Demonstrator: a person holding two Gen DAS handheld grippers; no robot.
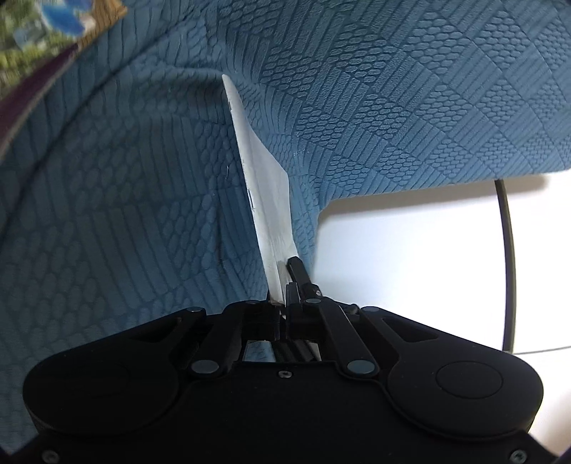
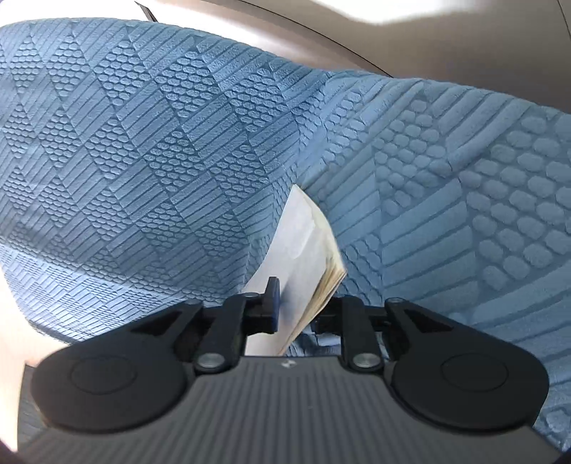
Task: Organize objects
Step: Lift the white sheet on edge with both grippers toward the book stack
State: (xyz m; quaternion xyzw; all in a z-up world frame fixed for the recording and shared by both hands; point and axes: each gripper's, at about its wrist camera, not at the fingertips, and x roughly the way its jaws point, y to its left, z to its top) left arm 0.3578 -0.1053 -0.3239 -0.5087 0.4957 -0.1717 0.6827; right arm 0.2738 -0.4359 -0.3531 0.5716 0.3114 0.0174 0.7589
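Note:
A blue cloth with a raised geometric pattern fills the left wrist view, and a stiff white tag stands on edge out of it. My left gripper is shut on the near end of that tag. In the right wrist view the same kind of blue cloth rises ahead. A white folded paper tag with yellowish page edges lies between the fingers of my right gripper. Its jaws stand slightly apart. The left fingertip rests beside the paper, and the right one is hidden behind it.
A white tabletop shows past the cloth's edge at the right, with a thin black cable across it. A colourful blurred object sits at the top left. Behind the cloth in the right wrist view is a brownish surface.

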